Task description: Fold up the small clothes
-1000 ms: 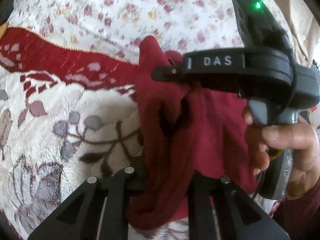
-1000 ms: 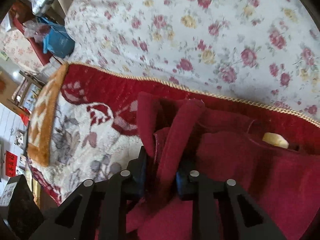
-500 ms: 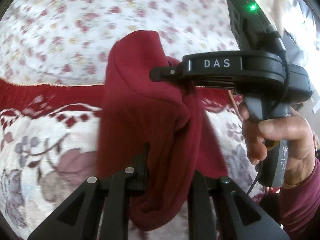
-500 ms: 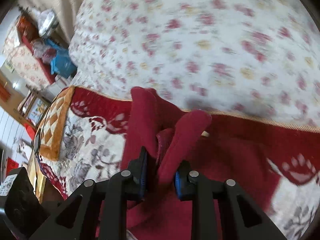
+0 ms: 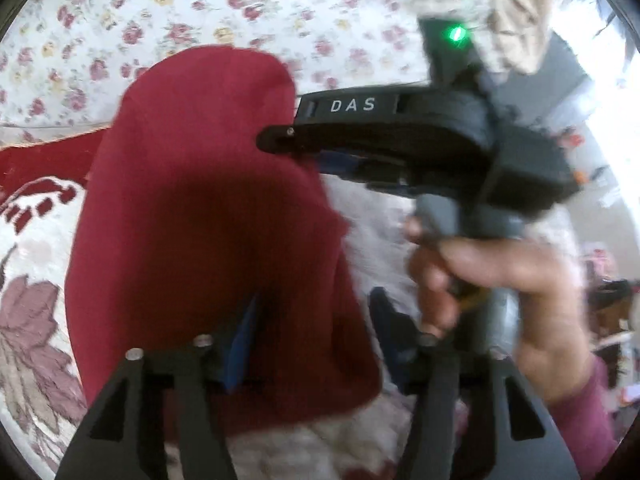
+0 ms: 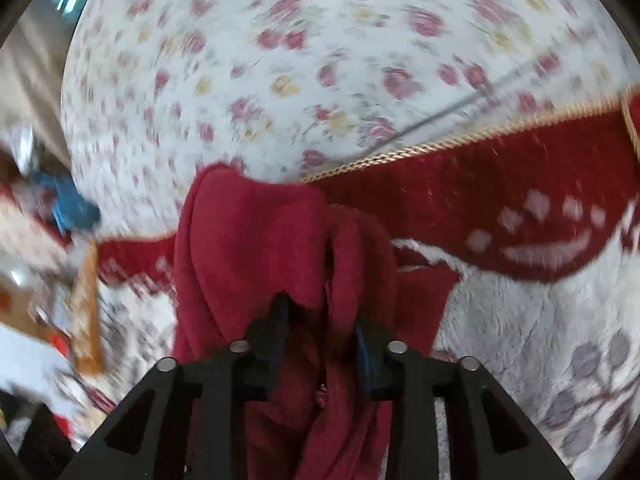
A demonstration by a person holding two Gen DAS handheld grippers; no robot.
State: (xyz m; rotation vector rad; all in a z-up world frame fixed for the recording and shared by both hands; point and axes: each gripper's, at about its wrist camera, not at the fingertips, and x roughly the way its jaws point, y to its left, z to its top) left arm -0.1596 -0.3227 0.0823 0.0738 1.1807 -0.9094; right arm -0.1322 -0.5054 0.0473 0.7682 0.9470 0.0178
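Note:
A dark red garment (image 5: pixel 200 200) hangs bunched between both grippers over the bed. My left gripper (image 5: pixel 316 320) has its jaws opening. The cloth drapes over the left finger (image 5: pixel 240 340), and the right finger (image 5: pixel 388 320) stands apart from it with pale blanket showing in the gap. In the right wrist view the garment (image 6: pixel 248 240) still fills the space between the pads of my right gripper (image 6: pixel 320 320), whose jaws are also opening. From the left wrist view the right gripper (image 5: pixel 280 140) touches the garment's upper right edge, with a person's hand (image 5: pixel 500 272) around its handle.
A white sheet with pink flowers (image 6: pixel 320 60) covers the far side of the bed. A red and cream plush blanket (image 6: pixel 500 200) with a gold cord edge lies under the garment. Blurred clutter (image 6: pixel 48 280) sits beyond the bed's left edge. Beige cloth (image 5: pixel 520 8) hangs at the top right.
Both grippers carried the garment sideways across the blanket toward the floral sheet. The left jaws have spread and their right finger has come off the cloth. The right gripper rolled.

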